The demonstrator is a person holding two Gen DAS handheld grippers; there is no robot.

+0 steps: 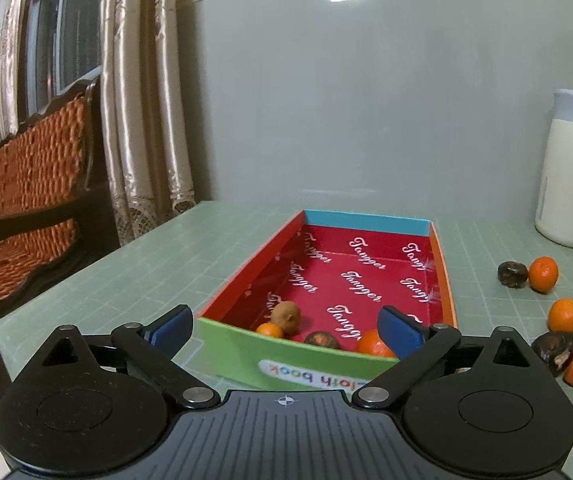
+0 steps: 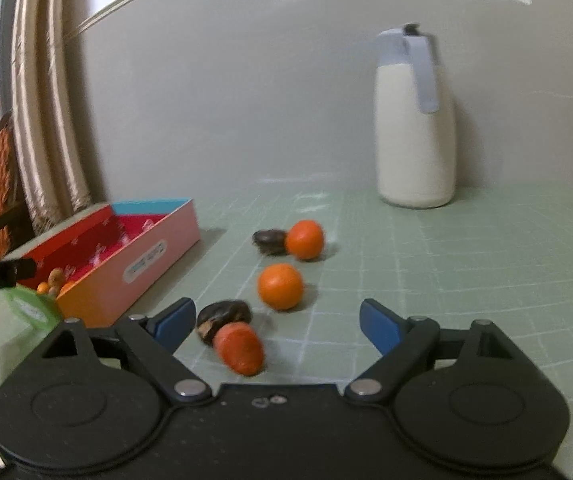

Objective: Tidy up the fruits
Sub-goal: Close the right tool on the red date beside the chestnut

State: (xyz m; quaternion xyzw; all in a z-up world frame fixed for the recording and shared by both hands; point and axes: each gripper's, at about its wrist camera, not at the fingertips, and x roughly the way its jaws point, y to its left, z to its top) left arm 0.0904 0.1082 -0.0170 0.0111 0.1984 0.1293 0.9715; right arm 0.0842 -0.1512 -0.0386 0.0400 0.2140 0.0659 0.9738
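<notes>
Orange carrot piece (image 2: 239, 349) between spread right fingers (image 2: 174, 322); left fingers (image 1: 170, 325) spread, empty.

Open box (image 1: 442, 280) with low walls, clear from above; far half of its red floor bare, near end crowded by two oranges (image 1: 372, 343), a brown fruit (image 1: 286, 317) and a dark fruit (image 1: 321, 339). Bare mat (image 2: 466, 272) wide open right of the loose fruit. Cluster of carrot piece (image 2: 240, 350) touching a dark fruit (image 2: 224, 318), an orange (image 2: 280, 286) just beyond, another orange (image 2: 304, 239) against a dark fruit (image 2: 269, 241) farther back. Tall jug (image 2: 416, 120) near the wall, well apart.
</notes>
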